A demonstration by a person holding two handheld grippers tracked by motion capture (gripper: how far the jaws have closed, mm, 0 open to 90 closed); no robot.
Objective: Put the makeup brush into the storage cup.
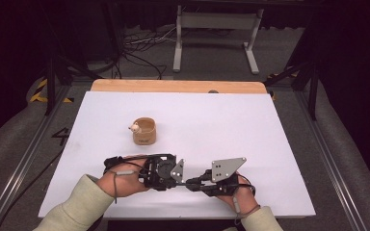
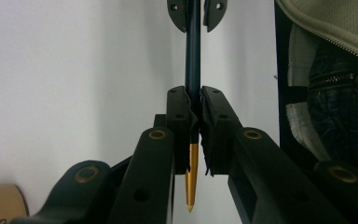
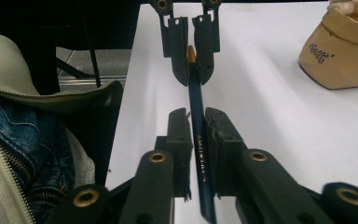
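Observation:
A dark blue pen with a gold end is held level just above the white table near its front edge. In the left gripper view my left gripper is shut on the pen near the gold end. My right gripper is shut on the pen's barrel, where gold lettering shows. The two grippers face each other tip to tip, the left gripper close beside the right gripper. Each gripper view shows the other's jaws clamped farther along the pen.
A tan soft pot with a small pale figure on its rim stands left of centre on the white table sheet. A wooden edge runs along the back. The person's jacket and jeans lie close behind the front edge.

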